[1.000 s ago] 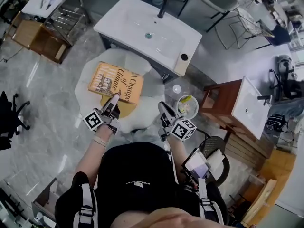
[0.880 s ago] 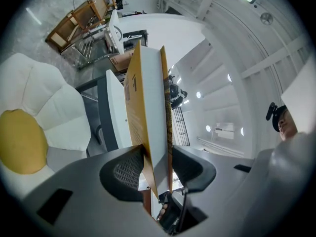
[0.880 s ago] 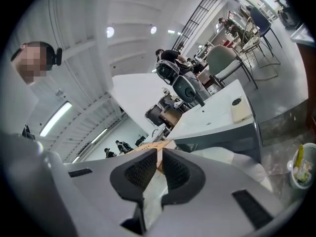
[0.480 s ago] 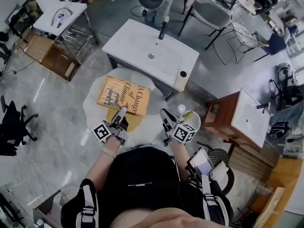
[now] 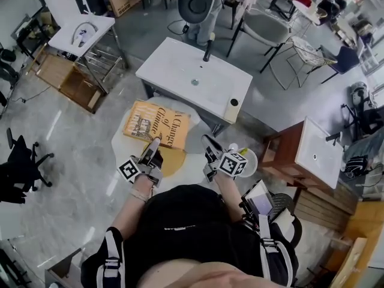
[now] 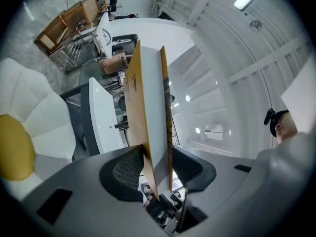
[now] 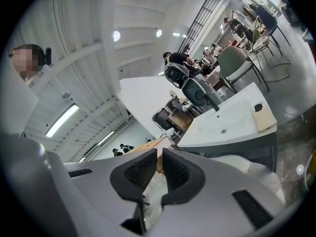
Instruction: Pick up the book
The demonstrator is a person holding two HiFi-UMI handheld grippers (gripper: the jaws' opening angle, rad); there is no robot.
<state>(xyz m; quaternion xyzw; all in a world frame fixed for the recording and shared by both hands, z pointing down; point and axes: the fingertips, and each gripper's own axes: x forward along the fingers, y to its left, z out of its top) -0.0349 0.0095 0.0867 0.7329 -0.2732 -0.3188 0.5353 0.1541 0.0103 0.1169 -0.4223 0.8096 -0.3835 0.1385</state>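
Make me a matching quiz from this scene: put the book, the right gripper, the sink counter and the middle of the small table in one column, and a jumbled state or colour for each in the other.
Column one
1. book
2. right gripper
3. sink counter
4. small table's middle

Column two
A. yellow
B. has a black tap standing on it
C. jaws close together, nothing between them
D. clamped in the left gripper

Pairs: 1-D, 2-C, 3-B, 4-A

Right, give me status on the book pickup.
Left gripper jaws clamped on the orange paperback book, at its edge. Right gripper jaws near together, empty. Nothing blocking the book.
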